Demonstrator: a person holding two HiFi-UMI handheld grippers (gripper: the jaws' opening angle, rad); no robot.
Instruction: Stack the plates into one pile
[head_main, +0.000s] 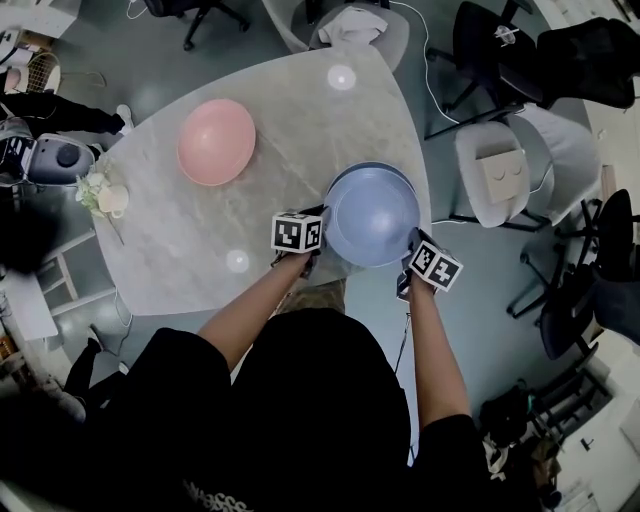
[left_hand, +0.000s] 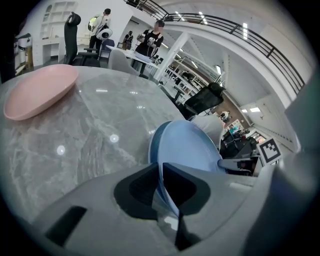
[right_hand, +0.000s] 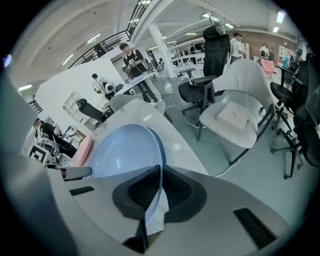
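Plates from the head view: a pale blue round plate (head_main: 372, 215) is gripped on both sides, the left tool (head_main: 320, 232) at its left edge and the right tool (head_main: 412, 245) at its right edge. The marker cubes (head_main: 297, 232) cover the jaws themselves. A darker blue plate (head_main: 370, 167) shows only as a crescent past the far rim, and whether the two plates touch cannot be told. A pink round plate (head_main: 216, 141) lies on the grey marbled counter (head_main: 300, 110), well apart, beyond the left tool.

Left gripper view: the jaws stand narrow, clamped on the pale blue plate's thin rim, whose nearest part is cut off behind the tool's body.

Right gripper view: the jaws are likewise pinched on the opposite rim. The pink plate is only a sliver at far left.
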